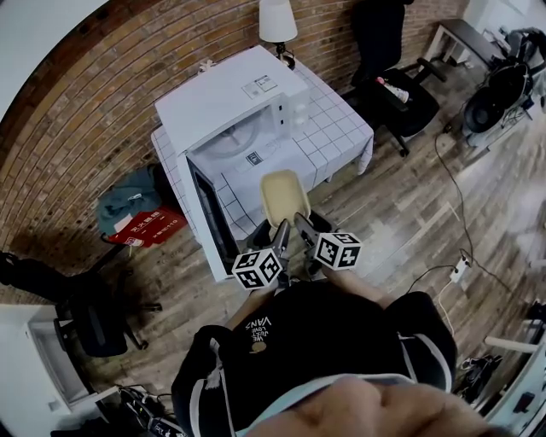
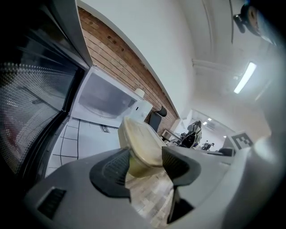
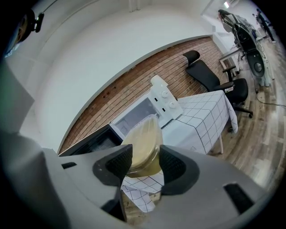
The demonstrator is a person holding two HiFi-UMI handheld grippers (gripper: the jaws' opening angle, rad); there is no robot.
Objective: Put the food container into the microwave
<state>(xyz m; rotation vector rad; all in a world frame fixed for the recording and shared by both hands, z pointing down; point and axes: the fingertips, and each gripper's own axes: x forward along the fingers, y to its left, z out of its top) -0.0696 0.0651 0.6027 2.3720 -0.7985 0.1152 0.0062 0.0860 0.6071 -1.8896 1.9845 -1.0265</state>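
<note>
A pale yellow lidded food container (image 1: 284, 198) hangs in the air just in front of the white microwave (image 1: 235, 107), whose dark door (image 1: 211, 226) stands swung open to the left. Both grippers hold it from below: my left gripper (image 1: 279, 232) and my right gripper (image 1: 304, 229) each pinch its near end. In the left gripper view the food container (image 2: 140, 143) sits between the black pads (image 2: 111, 167), with the microwave's cavity (image 2: 105, 96) beyond. The right gripper view shows the same food container (image 3: 143, 145) clamped in my right gripper (image 3: 143, 163), tilted on edge, with the microwave (image 3: 152, 107) behind it.
The microwave stands on a table with a checked cloth (image 1: 337, 128). A lamp (image 1: 277, 21) stands behind it. Black office chairs (image 1: 392, 94) are at the back right and another chair (image 1: 85, 316) at the left. A red bag (image 1: 145, 229) lies on the wooden floor, and a cable with a power strip (image 1: 461, 269) lies at the right.
</note>
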